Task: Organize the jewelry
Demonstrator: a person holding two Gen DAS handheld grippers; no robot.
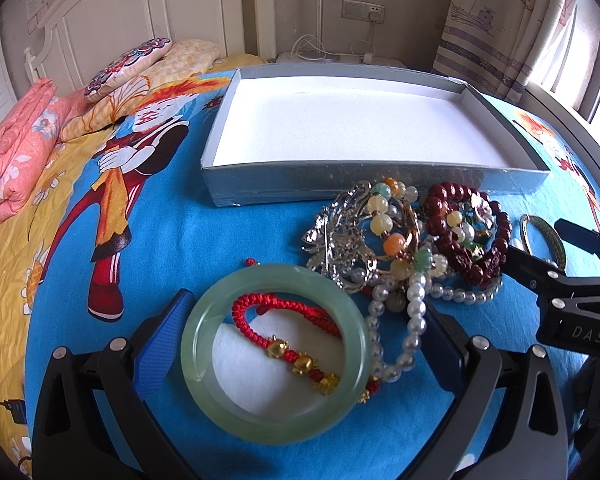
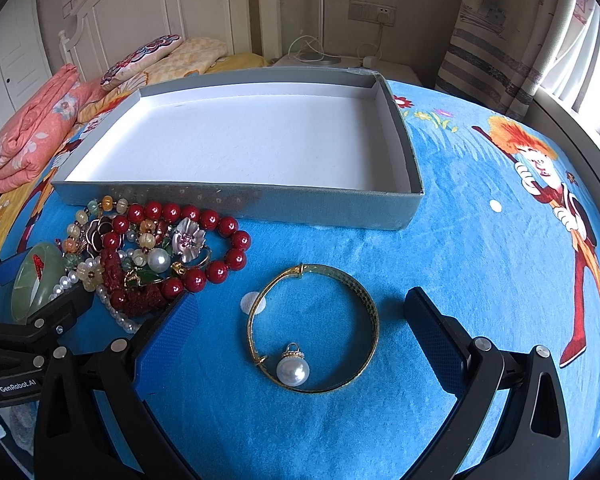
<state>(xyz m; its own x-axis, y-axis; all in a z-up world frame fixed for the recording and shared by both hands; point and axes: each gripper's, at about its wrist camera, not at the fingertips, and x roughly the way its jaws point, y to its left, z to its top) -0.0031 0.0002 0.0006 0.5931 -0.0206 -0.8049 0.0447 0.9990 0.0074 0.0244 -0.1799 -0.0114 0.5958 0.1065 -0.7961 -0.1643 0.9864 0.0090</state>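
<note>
A pale green jade bangle (image 1: 204,320) lies flat on the blue blanket with a red cord bracelet (image 1: 288,312) with gold beads across it. My left gripper (image 1: 304,340) is open, one finger on each side of the bangle. A tangled pile of bead and pearl bracelets and brooches (image 1: 400,240) lies just beyond it. In the right wrist view a thin gold bangle (image 2: 370,312) lies flat with a pearl pendant (image 2: 293,371) resting inside it. My right gripper (image 2: 302,300) is open and straddles that bangle. The grey box (image 2: 236,204) with white lining stands empty behind the jewelry.
All of this sits on a bed covered by a blue cartoon blanket (image 2: 480,260). A folded pink quilt (image 1: 16,152) and pillows (image 1: 140,64) lie at the far left by the white headboard. A curtain (image 2: 500,40) and window are at the right.
</note>
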